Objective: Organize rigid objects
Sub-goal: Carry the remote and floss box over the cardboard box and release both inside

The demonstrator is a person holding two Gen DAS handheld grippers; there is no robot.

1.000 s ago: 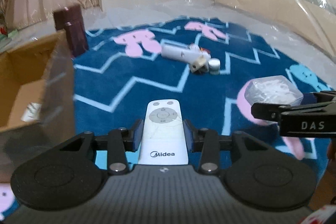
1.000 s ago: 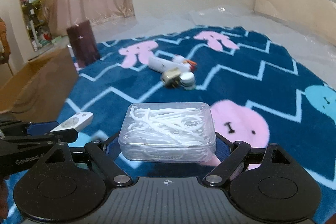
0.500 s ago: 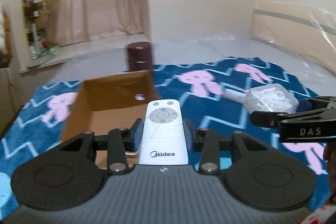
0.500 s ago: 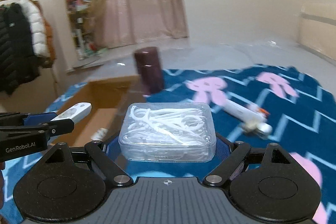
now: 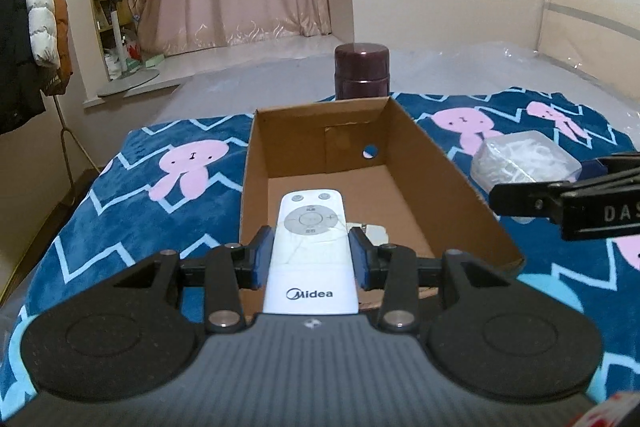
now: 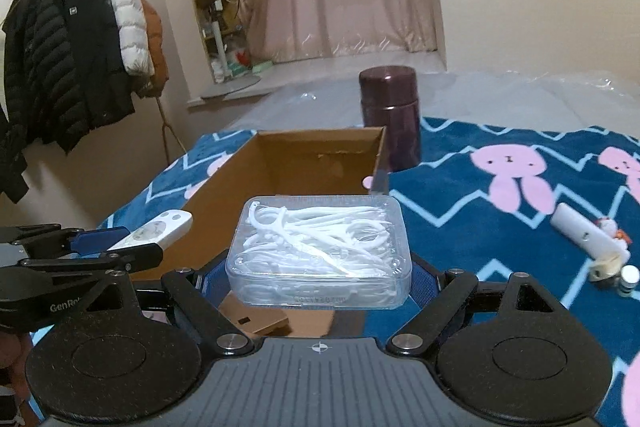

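Gripping a white remote (image 5: 310, 251) at lower centre of the left view, the left gripper (image 5: 310, 257) has its jaws closed narrowly on it, over an open cardboard box (image 5: 448, 163) on a blue bunny blanket (image 5: 120, 211). In the right view, the right gripper (image 6: 320, 281) has wide jaws clamping a clear floss-pick box (image 6: 320, 251) at centre, near the cardboard box's near end. A maroon flask (image 6: 390, 115) stands behind.
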